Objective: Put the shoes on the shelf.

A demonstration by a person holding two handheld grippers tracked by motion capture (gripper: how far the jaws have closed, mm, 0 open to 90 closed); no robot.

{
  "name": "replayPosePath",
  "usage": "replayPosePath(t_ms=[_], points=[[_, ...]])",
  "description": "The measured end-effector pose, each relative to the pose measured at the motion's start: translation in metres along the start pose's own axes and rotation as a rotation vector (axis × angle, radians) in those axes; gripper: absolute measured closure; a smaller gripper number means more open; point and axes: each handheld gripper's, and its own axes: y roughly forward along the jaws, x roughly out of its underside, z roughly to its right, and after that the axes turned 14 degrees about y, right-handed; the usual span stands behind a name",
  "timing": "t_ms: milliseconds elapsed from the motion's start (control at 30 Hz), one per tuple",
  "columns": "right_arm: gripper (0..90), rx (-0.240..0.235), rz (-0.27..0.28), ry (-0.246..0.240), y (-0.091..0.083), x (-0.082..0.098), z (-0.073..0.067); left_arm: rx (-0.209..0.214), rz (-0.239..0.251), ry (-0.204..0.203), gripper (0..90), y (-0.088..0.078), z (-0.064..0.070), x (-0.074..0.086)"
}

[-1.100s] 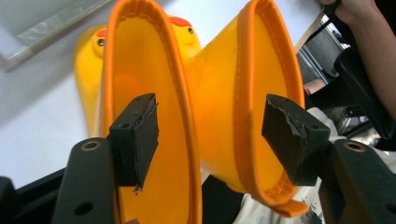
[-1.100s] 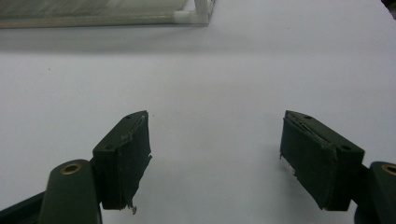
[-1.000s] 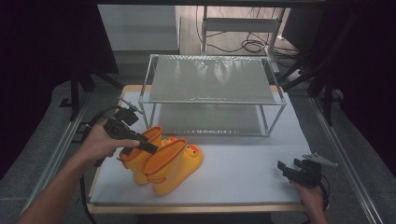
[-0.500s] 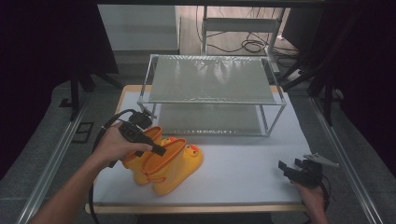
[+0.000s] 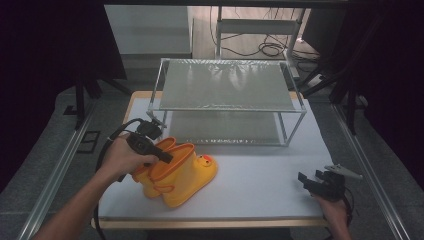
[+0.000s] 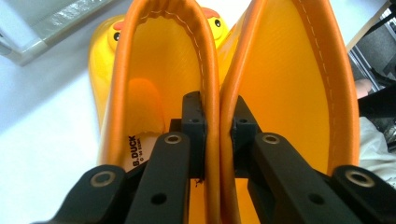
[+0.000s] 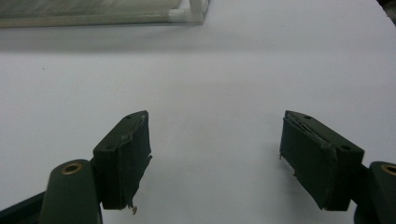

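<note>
A pair of yellow rubber boots (image 5: 186, 174) with orange rims and duck faces lies on the white table mat, left of centre. My left gripper (image 5: 166, 156) reaches over their open tops. In the left gripper view, my left gripper (image 6: 218, 135) is shut on the two touching inner rims, one jaw inside each boot (image 6: 154, 93). My right gripper (image 5: 308, 181) rests low near the table's front right corner. In the right gripper view, my right gripper (image 7: 215, 158) stands open over bare mat with nothing between its jaws.
A two-level wire shelf rack (image 5: 225, 87) stands at the back of the table, its front edge just behind the boots. The white mat (image 5: 260, 175) stretches between the boots and the right gripper. Metal rails run along both table sides.
My left gripper has moved right and forward over the boot tops and now pinches their inner rims. The right gripper has stayed in place.
</note>
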Motion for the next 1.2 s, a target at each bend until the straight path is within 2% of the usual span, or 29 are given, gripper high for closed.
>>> replayPosePath(t_ms=[200,300,400,467,500,533,767,1200], points=[[24.1,0.001,0.0,-0.003,0.0,0.0,-0.001,0.016,0.034,-0.007,81.6,-0.001,-0.004,0.003],[24.2,0.001,0.0,-0.001,0.001,0.0,-0.001,0.033,0.072,-0.023,81.7,-0.002,-0.009,0.005],[24.2,0.002,0.002,-0.004,0.002,-0.001,0.0,0.041,0.082,-0.029,81.9,-0.003,-0.011,0.003],[24.2,0.004,0.003,-0.005,0.002,-0.001,0.0,0.076,0.1,-0.034,81.9,-0.005,-0.013,0.0],[24.2,0.004,0.003,-0.005,0.002,-0.001,0.0,0.076,0.1,-0.034,81.9,-0.005,-0.013,0.0],[24.3,0.004,0.003,-0.003,0.001,-0.001,0.0,0.101,0.116,-0.032,81.9,-0.008,-0.012,-0.003],[24.3,0.004,0.012,0.003,0.0,-0.001,0.001,0.157,0.177,-0.009,81.9,-0.021,0.0,-0.017],[24.3,0.003,0.013,0.012,-0.001,-0.002,0.002,0.176,0.202,0.082,81.9,-0.034,0.034,-0.065]])
